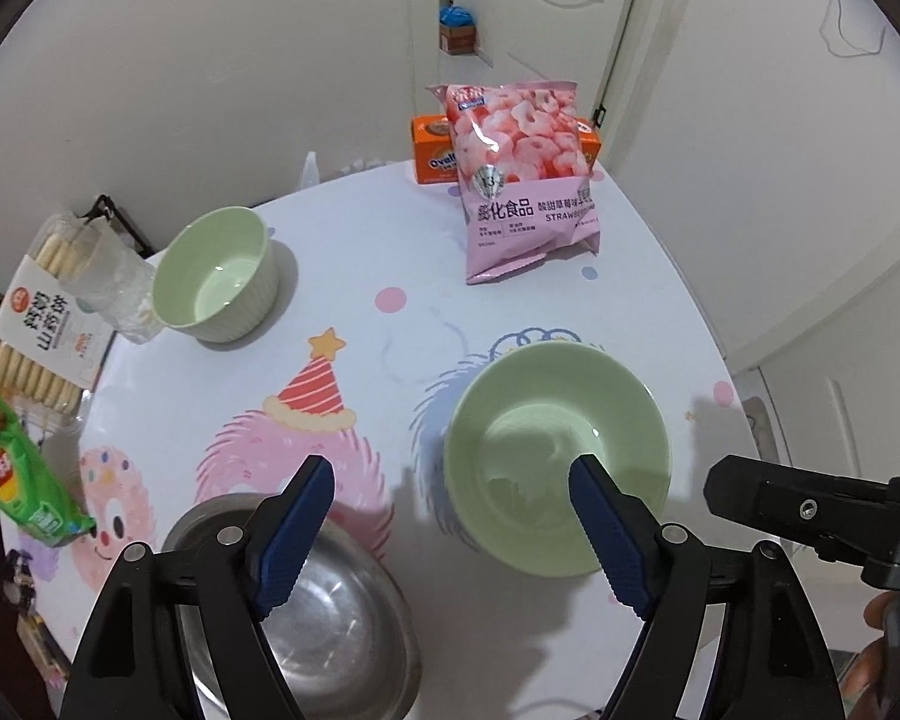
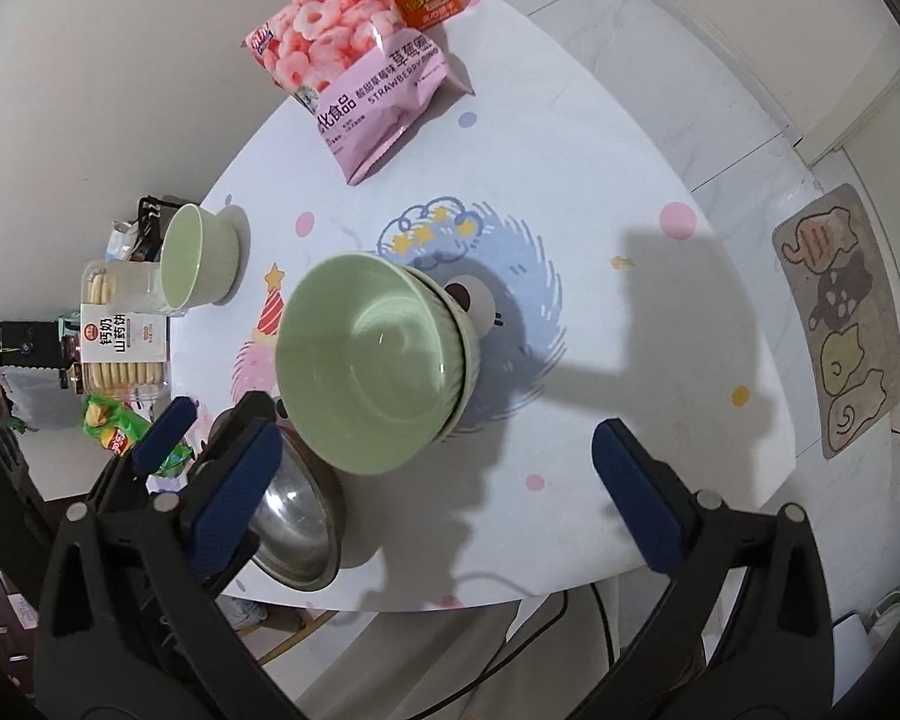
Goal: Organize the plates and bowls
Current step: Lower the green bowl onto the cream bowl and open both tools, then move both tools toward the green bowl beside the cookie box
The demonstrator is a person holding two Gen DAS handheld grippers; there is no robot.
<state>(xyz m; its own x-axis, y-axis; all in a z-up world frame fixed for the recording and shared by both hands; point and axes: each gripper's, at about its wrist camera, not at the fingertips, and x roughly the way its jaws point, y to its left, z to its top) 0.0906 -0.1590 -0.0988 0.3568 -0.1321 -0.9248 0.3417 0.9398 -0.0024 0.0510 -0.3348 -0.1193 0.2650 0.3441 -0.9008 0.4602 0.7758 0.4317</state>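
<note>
Your L gripper (image 1: 453, 477) & R gripper (image 2: 435, 438) jaws both spread, nothing pinched; green bowl (image 2: 360, 360) nested in 2nd green bowl (image 2: 471, 354), steel bowl (image 1: 330, 612) & small green bowl (image 1: 216, 273) empty.

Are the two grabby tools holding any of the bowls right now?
No. The left tool and the right tool both stand open with nothing between their pads; the stacked green bowls sit on the table.

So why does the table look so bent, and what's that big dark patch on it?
Left wrist view: the fisheye lens bows the table and darkens the corners. Right wrist view: the same bending; the patch is a hard shadow beside the stacked green bowls, and glare glints in the steel bowl.
</note>
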